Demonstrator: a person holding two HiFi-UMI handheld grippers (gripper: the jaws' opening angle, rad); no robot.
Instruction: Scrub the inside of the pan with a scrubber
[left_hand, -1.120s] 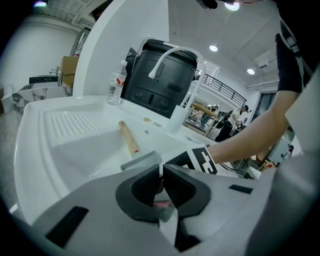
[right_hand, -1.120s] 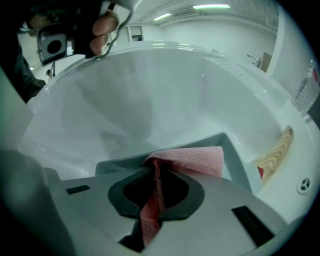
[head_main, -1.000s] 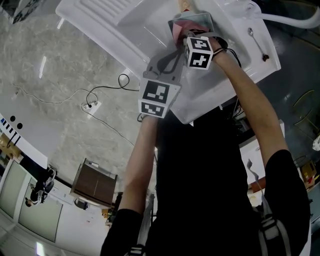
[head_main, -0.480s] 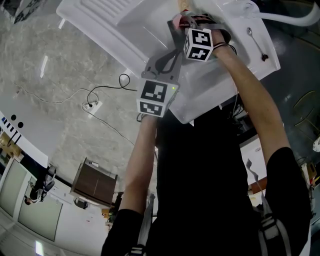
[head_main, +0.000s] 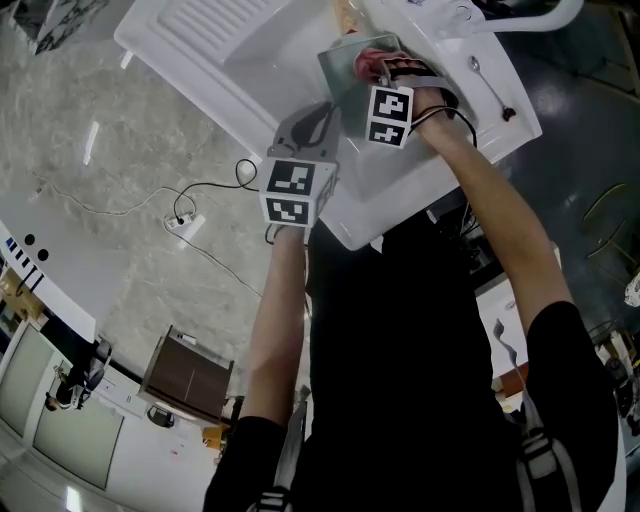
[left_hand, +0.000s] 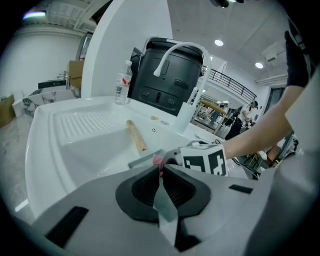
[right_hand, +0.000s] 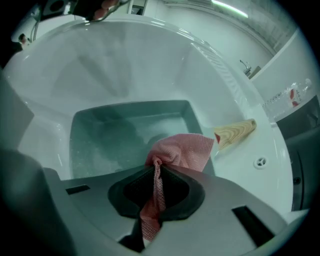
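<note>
A square grey metal pan (head_main: 342, 72) stands tilted in the white sink (head_main: 250, 45). My left gripper (head_main: 318, 125) is shut on the pan's near edge; a thin strip of metal (left_hand: 165, 205) shows between its jaws. My right gripper (head_main: 385, 75) is shut on a pink mesh scrubber (right_hand: 182, 150), which bunches out past the jaws and presses against the pan's inside (right_hand: 115, 135). In the left gripper view the right gripper's marker cube (left_hand: 205, 160) sits just beyond the pan's rim (left_hand: 145, 159).
A wooden-handled tool (right_hand: 235, 132) lies in the basin beside the pan, near the drain hole (right_hand: 259, 162). A white faucet (left_hand: 180, 55) and a water bottle (left_hand: 122, 82) stand at the sink's back. A spoon (head_main: 487, 85) rests on the sink's right ledge.
The right gripper has shifted a little across the pan with the scrubber. The pan and left gripper sit slightly further left in the head view. Both holds are unchanged.
</note>
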